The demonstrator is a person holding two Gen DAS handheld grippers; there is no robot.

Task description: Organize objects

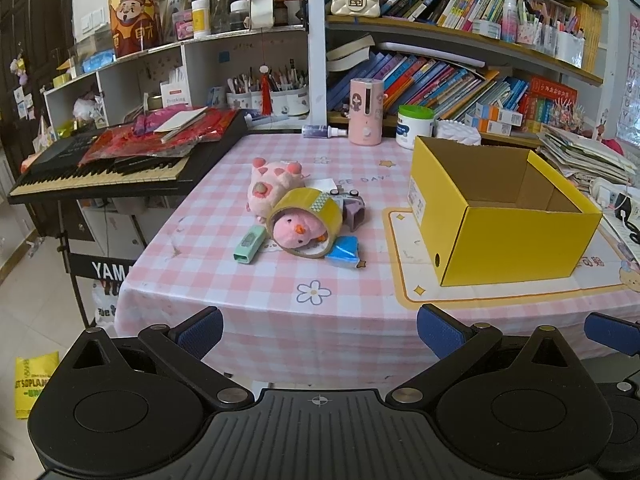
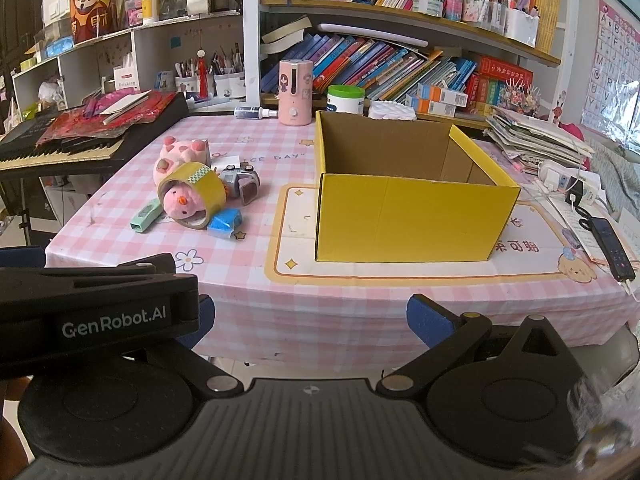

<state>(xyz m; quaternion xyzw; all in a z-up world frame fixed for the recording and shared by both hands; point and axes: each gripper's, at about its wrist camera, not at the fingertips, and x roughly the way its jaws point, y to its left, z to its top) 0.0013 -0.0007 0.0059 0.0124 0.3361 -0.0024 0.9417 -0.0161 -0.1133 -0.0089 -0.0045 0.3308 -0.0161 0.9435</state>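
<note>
The tabletop (image 1: 280, 320), covered in a pink-and-white checked cloth, fills most of both views, with crowded bookshelves (image 1: 460, 60) behind it and a black keyboard (image 1: 100, 172) just off its far left corner. On the right side of the tabletop an open yellow cardboard box (image 1: 500, 236) stands upright on a cream mat with an orange border (image 1: 404, 280); what shows of its inside is bare brown card.

Well apart from the box, toward the middle of the cloth, lies a small heap of things. A pink plush pig (image 1: 268, 184) lies at the back. In front of it a roll of yellow tape (image 1: 308, 220) stands tilted on edge, with a pink plush chick (image 1: 300, 232) tucked inside its ring. A grey toy car (image 1: 352, 208) lies just to the right of the roll, touching or nearly so. A mint-green eraser-like block (image 1: 250, 246) lies just left of the roll, and a small blue packet (image 1: 342, 254) sits at its lower right edge.

The left gripper (image 1: 320, 334) hovers off the near edge of the tabletop with its blue-padded fingers (image 1: 200, 332) wide apart and holding nothing. The right gripper (image 2: 310, 320) sits beside it, fingers (image 2: 430, 322) likewise spread wide and empty.
</note>
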